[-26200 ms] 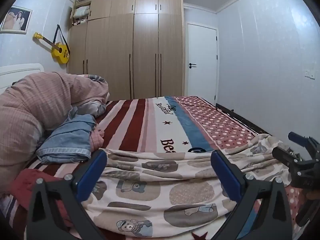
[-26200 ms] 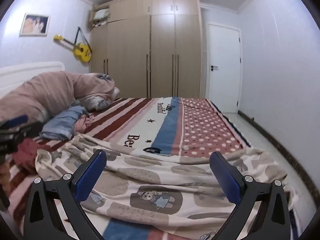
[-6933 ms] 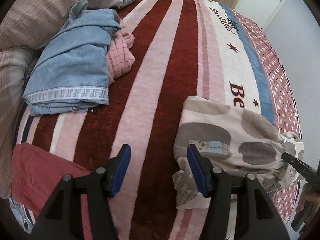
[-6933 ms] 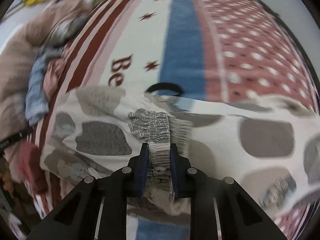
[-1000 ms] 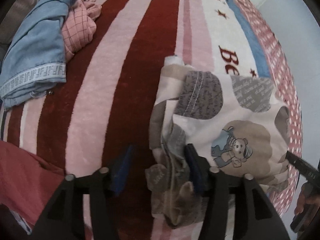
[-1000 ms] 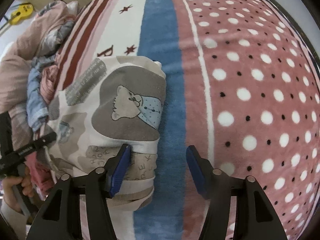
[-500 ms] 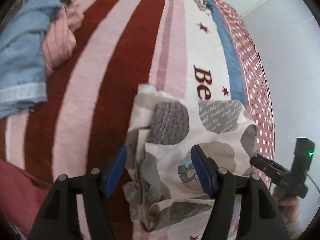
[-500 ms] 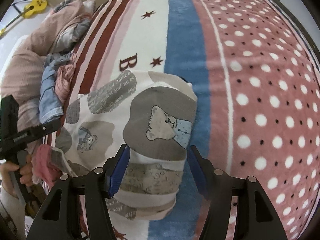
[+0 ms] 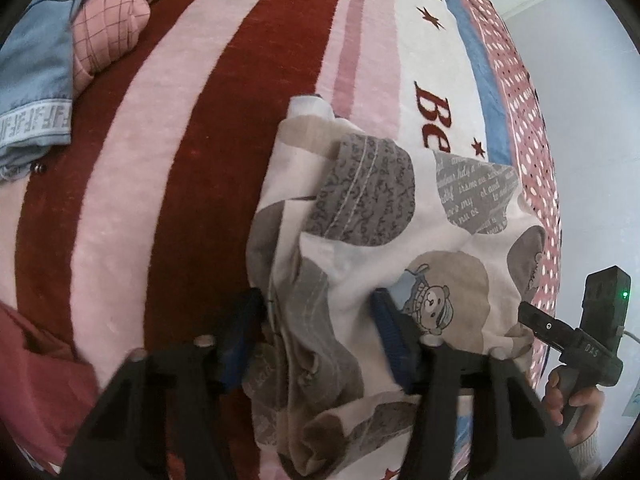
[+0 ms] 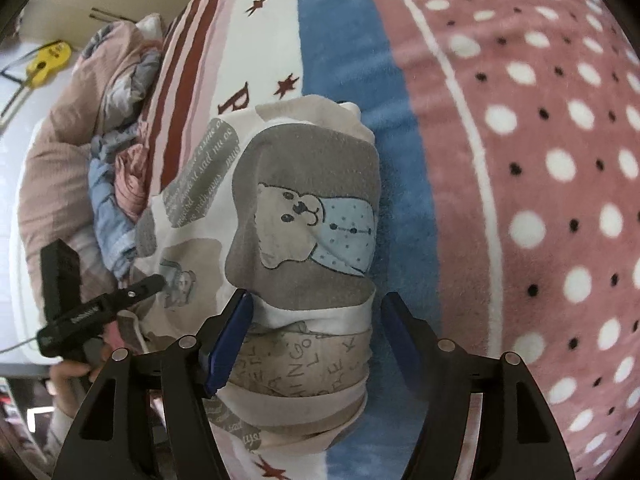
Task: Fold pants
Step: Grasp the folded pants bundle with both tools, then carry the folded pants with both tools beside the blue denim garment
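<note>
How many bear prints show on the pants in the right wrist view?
2: a large bear on the top fold, a small bear left of it; folds may hide more.

Left wrist view, left of centre: bare striped blanket (image 9: 168, 168), open for a gripper to pass.
Upper left corner: blue garment (image 9: 36, 80) and pink checked cloth (image 9: 108, 28) heaped together.
Lower left edge: red cloth (image 9: 36, 392) on the blanket.
Centre to lower right: folded pants (image 9: 380, 240) fill this stretch.
Right wrist view, right half: dotted blanket, bare.
Left edge: rumpled bedding (image 10: 68, 152).
</note>
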Tool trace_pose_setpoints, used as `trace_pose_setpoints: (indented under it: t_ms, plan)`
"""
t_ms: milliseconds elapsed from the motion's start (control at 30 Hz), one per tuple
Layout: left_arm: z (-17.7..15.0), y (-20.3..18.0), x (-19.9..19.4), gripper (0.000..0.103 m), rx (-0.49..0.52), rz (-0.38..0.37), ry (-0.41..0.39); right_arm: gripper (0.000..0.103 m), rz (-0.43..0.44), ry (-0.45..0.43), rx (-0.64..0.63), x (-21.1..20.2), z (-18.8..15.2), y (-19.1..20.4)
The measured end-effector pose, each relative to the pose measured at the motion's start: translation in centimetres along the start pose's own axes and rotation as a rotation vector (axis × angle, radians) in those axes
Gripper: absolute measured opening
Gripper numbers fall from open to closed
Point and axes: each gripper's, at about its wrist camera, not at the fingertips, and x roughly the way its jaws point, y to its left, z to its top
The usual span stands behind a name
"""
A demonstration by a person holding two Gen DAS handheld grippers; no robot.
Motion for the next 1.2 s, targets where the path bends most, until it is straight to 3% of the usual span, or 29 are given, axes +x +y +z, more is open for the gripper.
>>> trace_pose_setpoints:
  t_ms: [100, 167, 233, 333, 600, 800, 1033, 1200]
  plan:
    - [0.1, -0.5, 0.1, 0.026, 0.006, 0.007, -0.003, 0.063, 0.042, 0.034, 0.003, 0.7, -0.2, 0.2]
    - [0.0, -0.8, 0.0, 0.015, 0.024, 0.018, -0.012, 0.055, 0.043, 0.025, -0.016, 0.8, -0.3, 0.8]
    - [-0.2, -1.2, -0.5, 0.013, 0.035, 0.024, -0.033, 0.03, 0.037, 0.0, -0.06, 0.5, -0.6, 1.7]
    - [-0.3, -1.4, -1.8, 0.011, 0.029, 0.009, -0.068, 0.015, 0.01, -0.027, -0.119, -0.3, -0.9, 2.7]
    - [-1.7, -3.1, -6.5, 0.01, 0.065, 0.014, -0.139, 0.012, 0.05, -0.077, -0.185, -3.7, -2.0, 4.7]
    - [-5.2, -3.8, -10.2, 0.01, 0.044, 0.029, -0.202, 0.012, 0.073, -0.083, -0.265, -5.9, -3.8, 6.9]
    - [-10.4, -2.7, -14.0, 0.009, -0.019, 0.046, -0.279, 0.012, 0.087, -0.051, -0.369, -7.4, -6.8, 9.4]
    - [-11.7, -0.6, -15.8, 0.009, -0.048, 0.05, -0.303, 0.012, 0.091, -0.035, -0.425, -7.6, -8.5, 11.5]
